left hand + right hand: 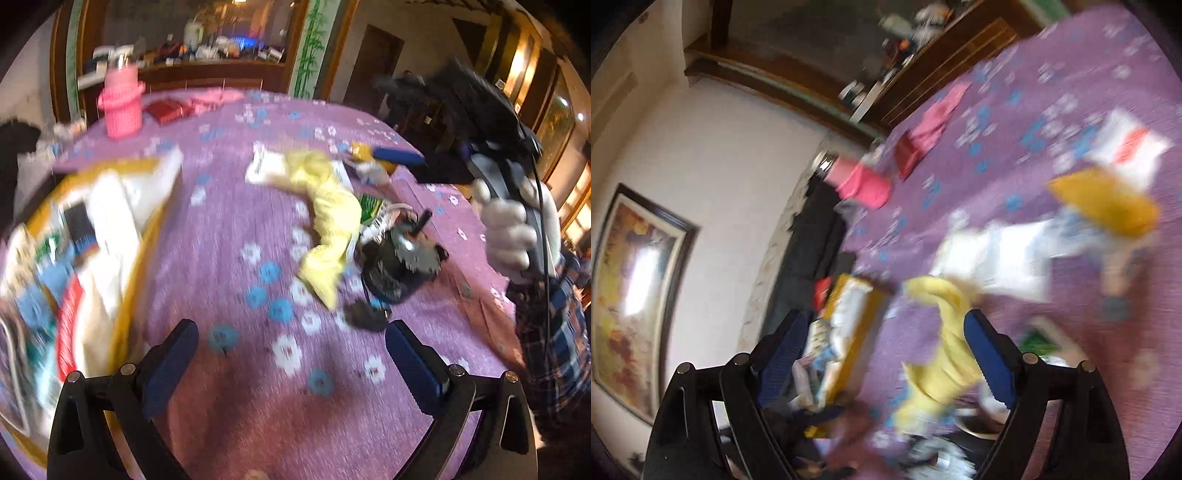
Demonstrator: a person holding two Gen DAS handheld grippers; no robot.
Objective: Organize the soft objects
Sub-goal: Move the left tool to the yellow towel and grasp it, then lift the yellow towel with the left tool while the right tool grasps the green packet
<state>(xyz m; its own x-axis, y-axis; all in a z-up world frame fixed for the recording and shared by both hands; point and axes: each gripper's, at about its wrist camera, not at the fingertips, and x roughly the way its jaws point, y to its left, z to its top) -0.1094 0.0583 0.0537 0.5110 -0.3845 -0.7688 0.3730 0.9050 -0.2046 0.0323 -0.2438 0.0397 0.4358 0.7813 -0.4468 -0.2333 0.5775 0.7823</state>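
The left gripper [291,345] hangs over the purple flowered bed cover [229,221] with its blue pads spread wide and nothing between them. The right gripper [882,341] is spread wide too, and it is tipped sideways, up off the bed. The soft yellow cloth [328,221] lies crumpled ahead of the left gripper, well apart from it, and in the right gripper's view it [945,347] sits just by the right-hand pad, though the blur hides whether they touch. I think the cloth is meant to go into the yellow-edged box full of packets [92,251], which sits close to the left of the left gripper. Here is what could go wrong: both pictures are smeared, so the hands look to be moving fast, and a fast grab could miss the cloth or only catch a thin corner that slips out. The round black thing with a metal top [399,258] lies right against the cloth, with a green packet [373,205] beside it, so a careless pinch might drag those along or get tangled in the dark cord nearby. A white pouch [266,166] sits at the cloth's far end. Farther off stand a pink plastic basket [123,107] and a flat red box [164,109], out of the way.
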